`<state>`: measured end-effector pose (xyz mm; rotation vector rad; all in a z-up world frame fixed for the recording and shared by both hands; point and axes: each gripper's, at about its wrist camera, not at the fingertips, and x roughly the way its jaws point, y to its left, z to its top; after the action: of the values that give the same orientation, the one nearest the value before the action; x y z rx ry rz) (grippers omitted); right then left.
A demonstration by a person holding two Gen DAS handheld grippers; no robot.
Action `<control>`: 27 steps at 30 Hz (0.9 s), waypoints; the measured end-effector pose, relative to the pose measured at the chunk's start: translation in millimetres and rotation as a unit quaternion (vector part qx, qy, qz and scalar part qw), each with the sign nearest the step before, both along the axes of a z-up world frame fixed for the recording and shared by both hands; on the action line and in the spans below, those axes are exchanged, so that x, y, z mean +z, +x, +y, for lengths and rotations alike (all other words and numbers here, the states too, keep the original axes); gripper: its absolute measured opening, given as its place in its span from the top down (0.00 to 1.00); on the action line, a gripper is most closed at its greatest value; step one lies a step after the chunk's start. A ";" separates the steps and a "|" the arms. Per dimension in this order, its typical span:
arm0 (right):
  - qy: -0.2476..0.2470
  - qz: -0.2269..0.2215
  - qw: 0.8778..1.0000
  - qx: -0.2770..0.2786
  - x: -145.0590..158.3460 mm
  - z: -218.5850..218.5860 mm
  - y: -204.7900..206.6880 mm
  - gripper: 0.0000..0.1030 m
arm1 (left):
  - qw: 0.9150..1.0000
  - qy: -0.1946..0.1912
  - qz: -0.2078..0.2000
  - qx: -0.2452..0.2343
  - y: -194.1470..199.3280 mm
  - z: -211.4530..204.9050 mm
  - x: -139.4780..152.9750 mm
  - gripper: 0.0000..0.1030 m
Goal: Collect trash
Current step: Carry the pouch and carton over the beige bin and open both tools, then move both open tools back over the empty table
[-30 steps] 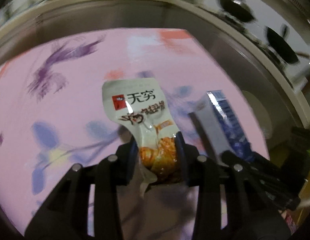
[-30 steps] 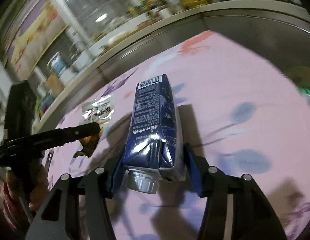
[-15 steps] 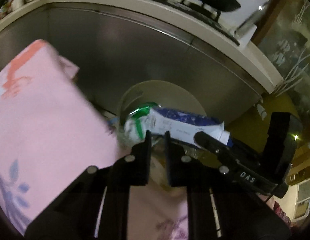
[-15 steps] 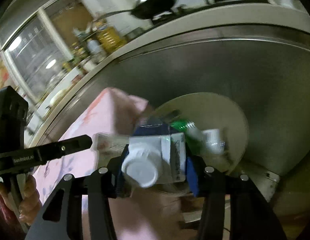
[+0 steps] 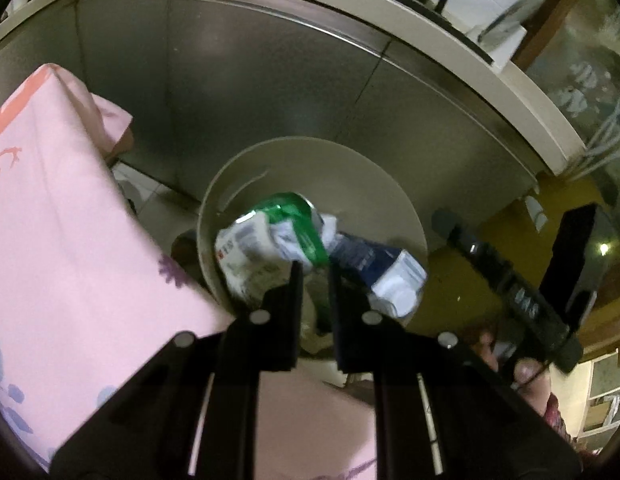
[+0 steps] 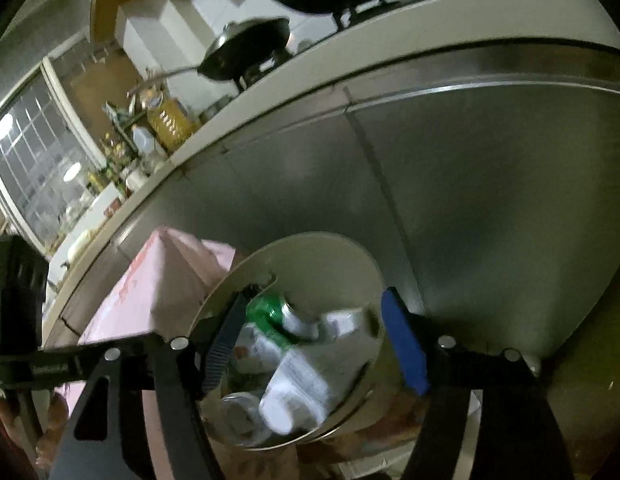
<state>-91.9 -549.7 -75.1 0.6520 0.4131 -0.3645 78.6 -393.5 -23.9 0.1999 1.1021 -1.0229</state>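
A round beige trash bin [image 5: 342,168] stands on the floor by the table; it also shows in the right wrist view [image 6: 322,256]. Inside lie a green can [image 5: 290,212], white wrappers [image 5: 246,252] and the dark blue carton [image 5: 374,264], seen white-ended in the right wrist view [image 6: 306,392]. My left gripper [image 5: 313,276] is over the bin's near rim, jaws nearly together, with pale wrapper material showing low in the narrow gap. My right gripper [image 6: 314,344] is wide open and empty above the bin.
The pink flowered tablecloth [image 5: 62,248] covers the table at the left. A steel cabinet front [image 6: 470,184] stands behind the bin, under a counter with pans [image 6: 250,48]. The other hand-held gripper [image 5: 522,296] shows at the right.
Both grippers swung from the table to over the bin. The right gripper opened and the blue carton dropped into the bin. The left gripper stays nearly closed.
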 end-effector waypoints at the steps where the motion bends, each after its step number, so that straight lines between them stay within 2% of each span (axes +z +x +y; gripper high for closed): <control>1: 0.006 -0.008 1.000 -0.004 1.2 -1.7 -5.4 0.34 | 1.000 -0.005 0.000 0.000 -2.9 3.4 1.0 0.88; 5: 0.014 -0.025 1.000 -0.010 7.6 4.3 -15.6 0.34 | 1.000 -0.009 -0.025 0.008 -15.0 21.6 7.6 0.88; 9: 0.024 -0.032 0.999 -0.002 10.8 24.3 -26.2 0.34 | 0.997 -0.005 -0.059 0.045 -17.7 52.2 18.1 0.88; 17: 0.041 -0.029 0.998 0.033 18.2 73.8 -24.0 0.34 | 0.986 0.009 -0.119 0.118 -31.1 126.1 37.0 0.88; 23: 0.024 -0.025 0.997 0.066 37.3 111.9 -20.8 0.34 | 0.977 0.024 -0.147 0.153 -45.8 173.8 48.2 0.87; 24: 0.019 -0.026 0.997 0.070 43.6 117.8 -20.4 0.34 | 0.975 0.031 -0.152 0.158 -48.1 180.8 50.4 0.81; 26: 0.010 -0.027 0.997 0.076 52.2 127.2 -21.4 0.34 | 0.971 0.037 -0.164 0.169 -53.9 196.1 56.3 0.56; 27: 0.005 -0.028 0.996 0.080 57.6 133.9 -22.4 0.34 | 0.967 0.033 -0.177 0.178 -58.7 205.3 60.8 0.35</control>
<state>-114.3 -415.8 -17.5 0.6324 0.4100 -0.1920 19.9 -188.2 36.9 0.2190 0.8084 -0.5998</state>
